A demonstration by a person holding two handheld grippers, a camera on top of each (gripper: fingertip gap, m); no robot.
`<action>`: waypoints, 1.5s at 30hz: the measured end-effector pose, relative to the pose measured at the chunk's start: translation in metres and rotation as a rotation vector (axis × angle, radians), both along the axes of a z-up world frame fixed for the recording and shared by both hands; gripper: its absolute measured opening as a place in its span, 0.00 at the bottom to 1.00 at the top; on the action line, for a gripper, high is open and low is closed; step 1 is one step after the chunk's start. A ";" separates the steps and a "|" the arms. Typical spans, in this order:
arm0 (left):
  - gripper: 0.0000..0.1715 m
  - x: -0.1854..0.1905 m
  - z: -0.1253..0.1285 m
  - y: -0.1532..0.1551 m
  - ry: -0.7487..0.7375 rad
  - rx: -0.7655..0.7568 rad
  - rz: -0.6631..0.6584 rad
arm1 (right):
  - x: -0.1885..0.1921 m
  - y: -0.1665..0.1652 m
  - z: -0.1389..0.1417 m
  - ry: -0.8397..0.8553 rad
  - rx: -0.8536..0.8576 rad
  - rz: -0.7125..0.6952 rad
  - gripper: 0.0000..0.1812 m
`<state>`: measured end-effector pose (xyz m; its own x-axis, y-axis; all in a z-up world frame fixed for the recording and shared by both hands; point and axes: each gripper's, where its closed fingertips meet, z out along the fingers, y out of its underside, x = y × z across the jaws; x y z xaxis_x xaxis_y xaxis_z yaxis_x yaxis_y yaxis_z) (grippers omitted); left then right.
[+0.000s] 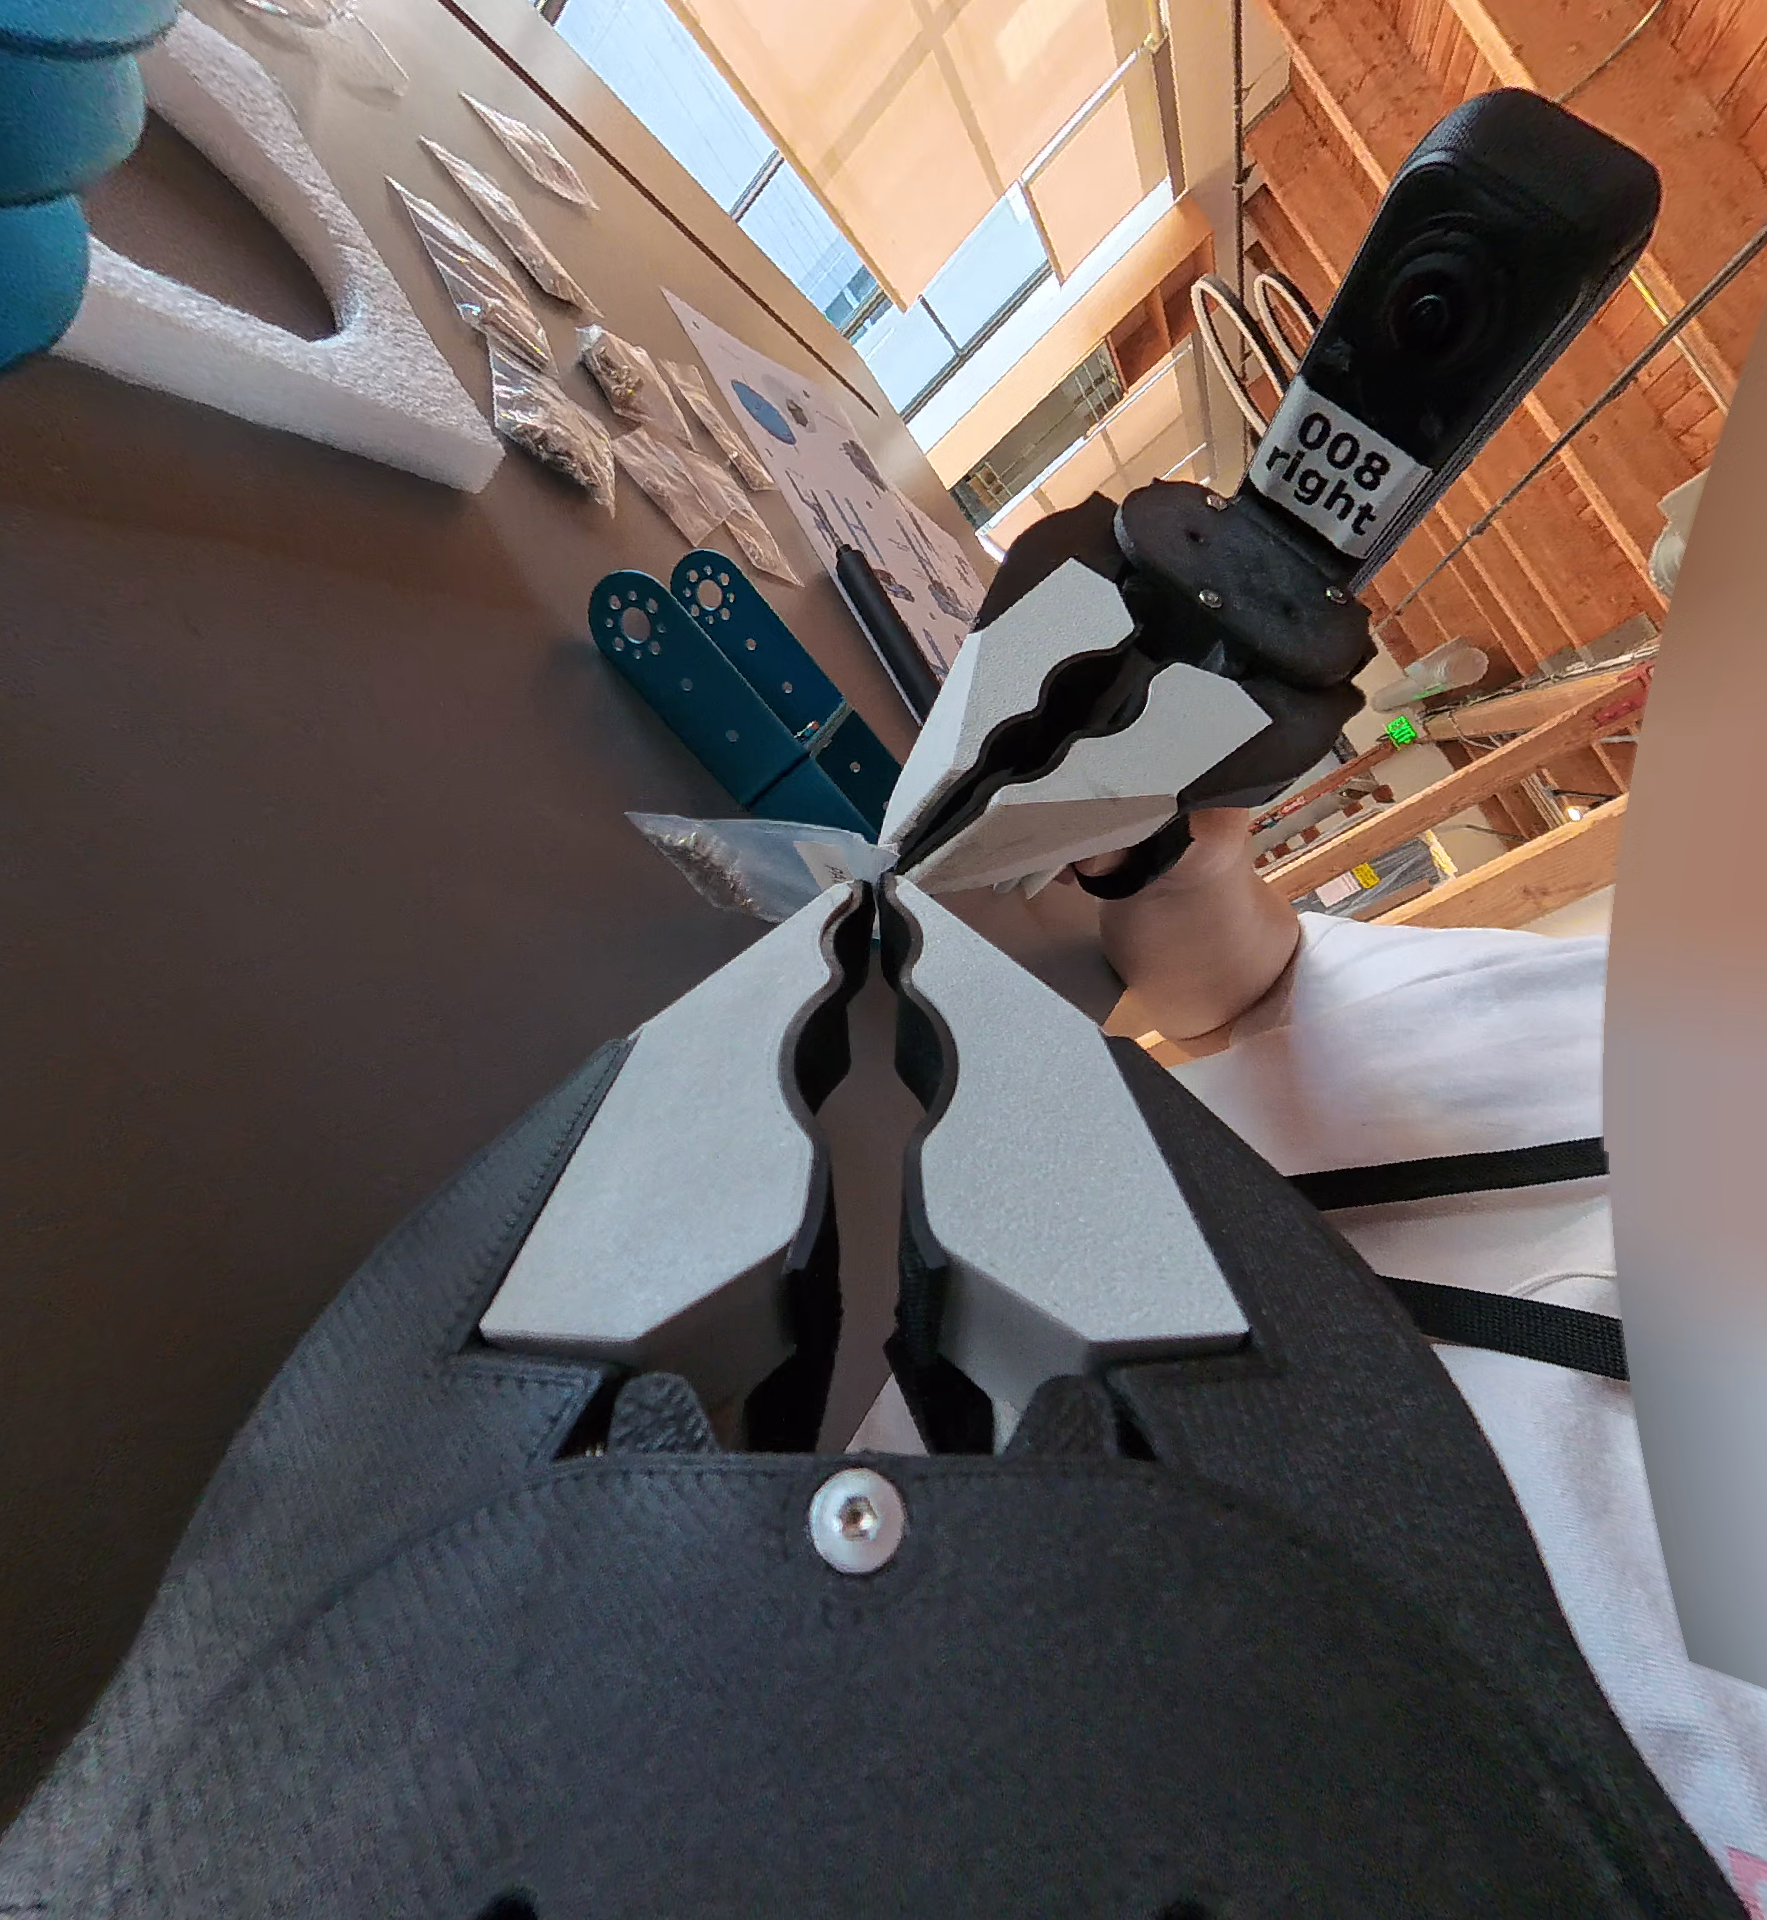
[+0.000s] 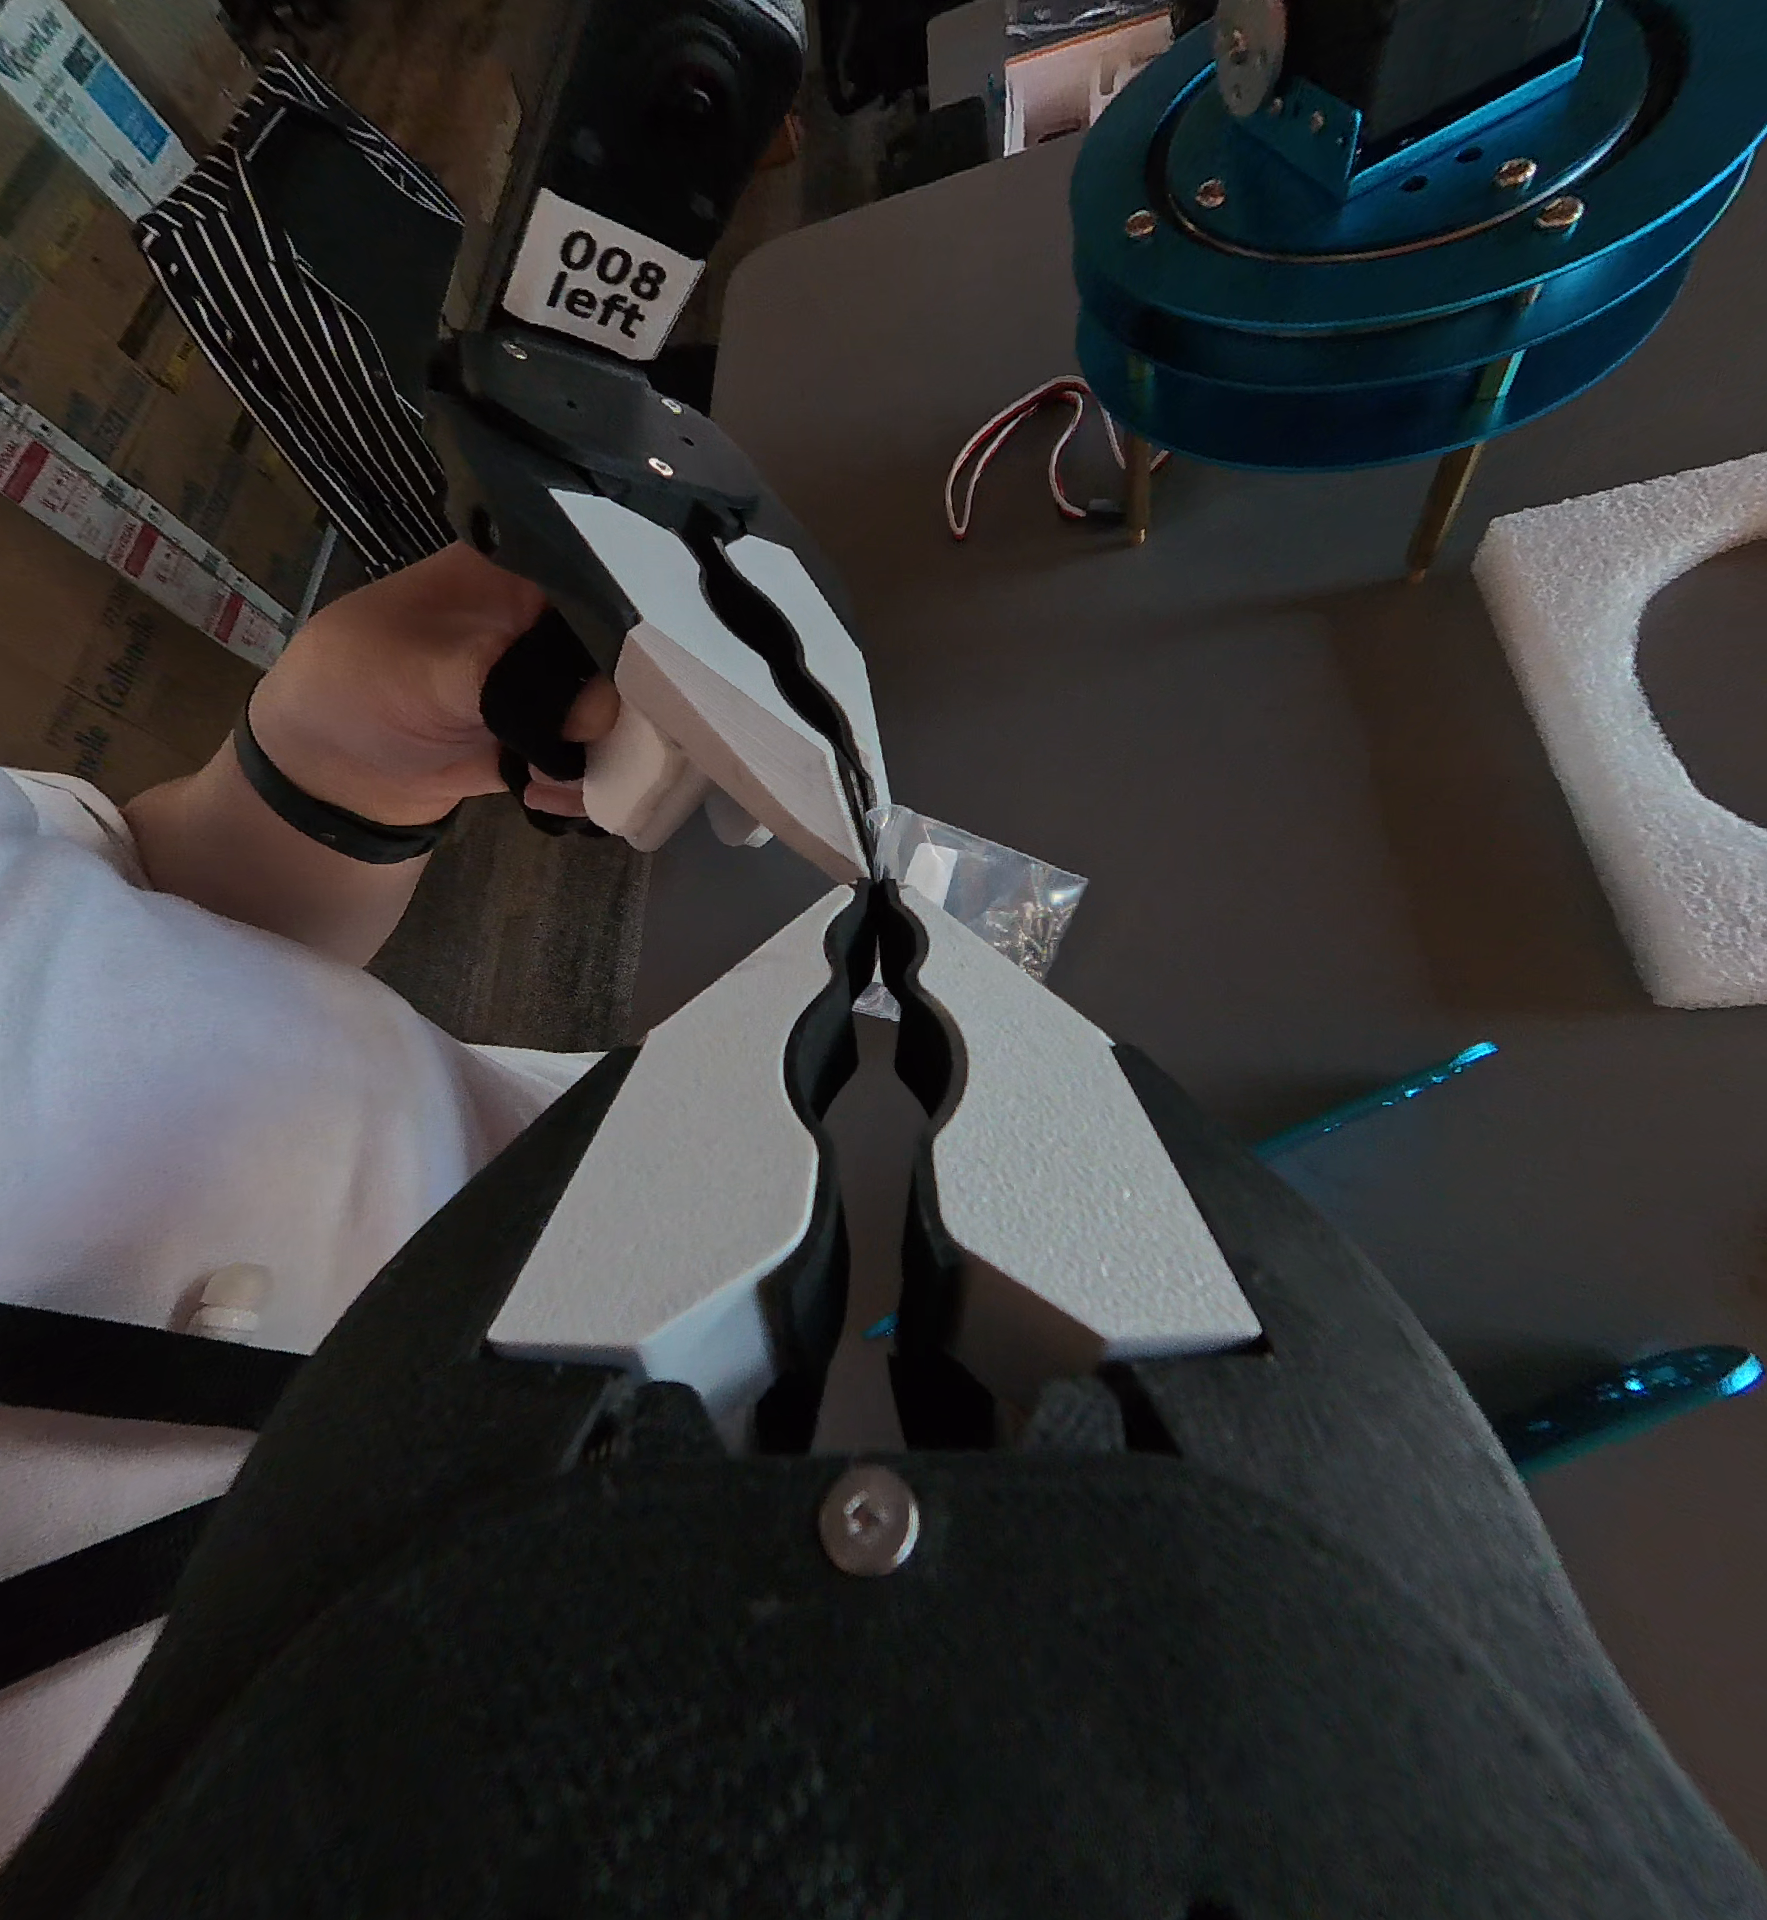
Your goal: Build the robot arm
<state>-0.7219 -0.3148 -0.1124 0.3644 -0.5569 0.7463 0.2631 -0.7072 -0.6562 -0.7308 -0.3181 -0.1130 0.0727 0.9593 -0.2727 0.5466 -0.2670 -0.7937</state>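
Observation:
A small clear plastic bag of screws (image 1: 744, 862) with a white label is held just above the dark brown table (image 1: 235, 831). My left gripper (image 1: 877, 896) is shut on the bag's near edge. My right gripper (image 1: 894, 857) comes in from the right and is shut on the same edge, tip to tip with the left. In the right wrist view the bag (image 2: 1004, 904) hangs beyond my right gripper (image 2: 874, 896), and the left gripper (image 2: 863, 844) pinches it from the upper left. A person's hands hold both grippers.
Two blue metal brackets (image 1: 733, 686) lie just beyond the bag. Several more small bags (image 1: 546, 312), a printed sheet (image 1: 858, 478) and a black rod (image 1: 884, 623) lie farther off. A white foam piece (image 2: 1637, 727), a blue round base (image 2: 1378, 260) and red-white wires (image 2: 1024, 457) are nearby. The grippers are tip to tip, or close to it.

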 end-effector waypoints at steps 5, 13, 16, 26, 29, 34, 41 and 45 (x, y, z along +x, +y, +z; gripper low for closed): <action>0.00 0.001 0.000 0.001 -0.040 -0.018 0.000 | 0.001 0.001 0.000 0.009 -0.030 -0.009 0.00; 0.00 0.000 0.002 0.000 -0.098 -0.053 -0.016 | 0.000 0.000 0.002 0.019 -0.025 -0.011 0.00; 0.00 0.001 -0.001 0.001 -0.077 -0.061 -0.011 | 0.000 0.002 -0.001 -0.002 -0.005 -0.021 0.00; 0.00 0.002 -0.013 0.005 0.039 -0.079 0.034 | 0.002 0.008 -0.013 -0.072 0.078 -0.042 0.00; 0.00 0.002 -0.016 0.006 0.061 -0.080 0.044 | 0.002 0.009 -0.015 -0.075 0.074 -0.046 0.00; 0.00 0.002 -0.019 0.007 0.094 -0.088 0.057 | 0.002 0.012 -0.018 -0.098 0.150 -0.054 0.00; 0.00 0.003 -0.020 0.009 0.128 -0.074 0.060 | 0.003 0.015 -0.019 -0.096 0.218 -0.034 0.00; 0.00 0.006 -0.016 0.009 0.059 -0.095 0.037 | 0.006 0.012 -0.015 -0.035 0.031 -0.013 0.00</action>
<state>-0.7162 -0.3063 -0.1281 0.4282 -0.4695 0.7721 0.2535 -0.7577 -0.6014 -0.7250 -0.3063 -0.1278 0.0941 0.9661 -0.2403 0.5707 -0.2501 -0.7822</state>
